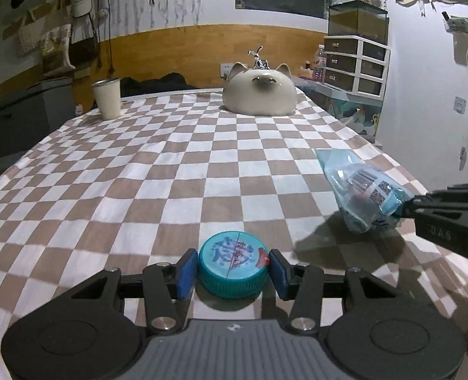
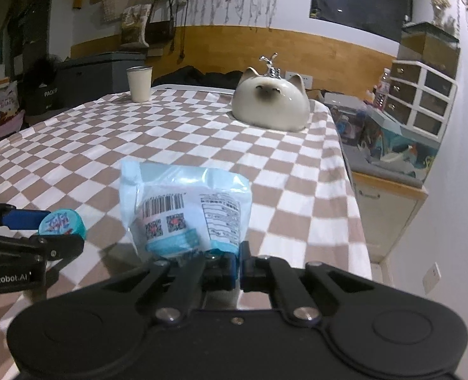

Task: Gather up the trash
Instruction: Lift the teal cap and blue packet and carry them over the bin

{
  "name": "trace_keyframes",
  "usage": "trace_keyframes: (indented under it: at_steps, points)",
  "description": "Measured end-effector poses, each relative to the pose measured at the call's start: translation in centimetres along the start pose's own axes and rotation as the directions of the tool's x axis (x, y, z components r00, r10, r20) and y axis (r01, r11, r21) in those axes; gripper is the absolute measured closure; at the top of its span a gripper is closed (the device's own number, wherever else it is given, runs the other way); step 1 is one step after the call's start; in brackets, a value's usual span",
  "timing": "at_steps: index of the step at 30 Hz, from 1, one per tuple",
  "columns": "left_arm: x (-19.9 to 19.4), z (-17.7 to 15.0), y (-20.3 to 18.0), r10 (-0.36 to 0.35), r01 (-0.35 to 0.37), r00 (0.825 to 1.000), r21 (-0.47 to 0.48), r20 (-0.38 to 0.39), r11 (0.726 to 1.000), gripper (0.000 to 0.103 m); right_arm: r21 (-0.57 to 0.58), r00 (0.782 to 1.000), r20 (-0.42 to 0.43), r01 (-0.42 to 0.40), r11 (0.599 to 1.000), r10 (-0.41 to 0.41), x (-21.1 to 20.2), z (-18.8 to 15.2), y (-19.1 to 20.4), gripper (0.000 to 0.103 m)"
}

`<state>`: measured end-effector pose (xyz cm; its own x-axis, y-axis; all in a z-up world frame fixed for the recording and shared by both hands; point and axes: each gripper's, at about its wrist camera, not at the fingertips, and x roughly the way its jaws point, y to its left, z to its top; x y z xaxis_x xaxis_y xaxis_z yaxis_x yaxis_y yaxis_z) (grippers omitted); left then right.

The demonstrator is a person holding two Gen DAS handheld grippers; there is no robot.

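Checkered tablecloth (image 1: 170, 164): one cap (image 1: 233, 264), one wrapper (image 1: 360, 193).

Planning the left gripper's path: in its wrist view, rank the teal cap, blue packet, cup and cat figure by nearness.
1. Teal cap, between the left gripper pads.
2. Blue packet, right, in the right gripper.
3. Cup, far left, and cat figure, far centre: too close to call.

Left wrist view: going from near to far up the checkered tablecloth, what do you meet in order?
Left hand-held gripper closed on the teal bottle cap → blue plastic wrapper pinched by the right hand-held gripper → cream cup and cat-shaped ceramic at the far end.
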<state>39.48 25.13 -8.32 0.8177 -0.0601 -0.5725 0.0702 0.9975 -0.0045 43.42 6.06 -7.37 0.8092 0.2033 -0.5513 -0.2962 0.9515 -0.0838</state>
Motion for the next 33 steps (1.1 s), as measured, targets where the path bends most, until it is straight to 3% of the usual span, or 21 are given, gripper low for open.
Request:
trace_keyframes:
  at_steps: [12, 33]
  points:
    - [-5.7, -2.4, -1.9, 0.044, -0.042, 0.999, -0.076, 0.029, 0.996, 0.053, 0.023, 1.0, 0.026, -0.016, 1.0, 0.016, -5.9, -2.2, -0.4, 0.101]
    - [-14.2, -4.4, -8.1, 0.07, -0.064, 0.991, -0.06, 0.116, 0.996, 0.053, 0.102, 0.996, 0.09, 0.006, 0.995, -0.015, -15.7, -6.3, -4.6, 0.101]
